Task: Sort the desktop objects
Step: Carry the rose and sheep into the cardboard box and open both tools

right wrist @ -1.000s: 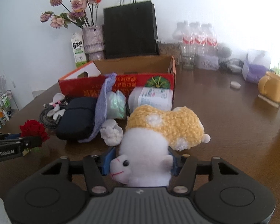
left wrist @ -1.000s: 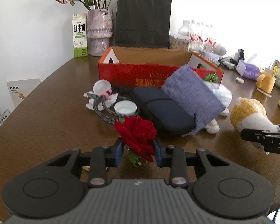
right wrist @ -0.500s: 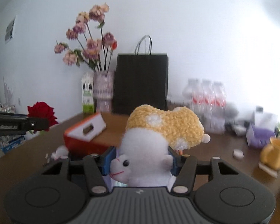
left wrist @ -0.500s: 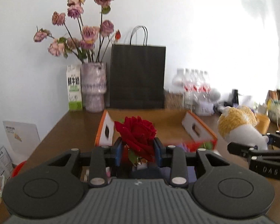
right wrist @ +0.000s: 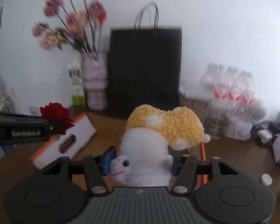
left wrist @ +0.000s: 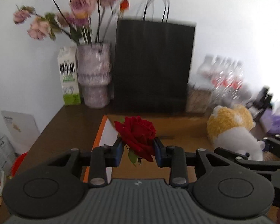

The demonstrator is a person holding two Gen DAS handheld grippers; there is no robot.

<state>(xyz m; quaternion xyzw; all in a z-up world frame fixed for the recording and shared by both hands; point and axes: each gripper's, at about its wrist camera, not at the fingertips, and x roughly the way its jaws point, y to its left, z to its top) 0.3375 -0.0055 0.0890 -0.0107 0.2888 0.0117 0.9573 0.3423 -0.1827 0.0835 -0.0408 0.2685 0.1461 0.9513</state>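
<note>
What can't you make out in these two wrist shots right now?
- Cardboard box floor, both views: gripper bodies, red rose and plush toy cover it.
- Milk carton print, both views: motion blur.
- Water bottles labels: blurred.
- Rose stem below the jaws, left wrist view: hidden by the gripper.

Place: a lived-in home or office room
Signs: cluttered wooden worktop [left wrist: 69, 123], vase of flowers [left wrist: 94, 74], milk carton [left wrist: 68, 75], water bottles [right wrist: 231, 100]

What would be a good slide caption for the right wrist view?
Right gripper holding a plush sheep above an open cardboard box, beside the left gripper holding a red rose.
</note>
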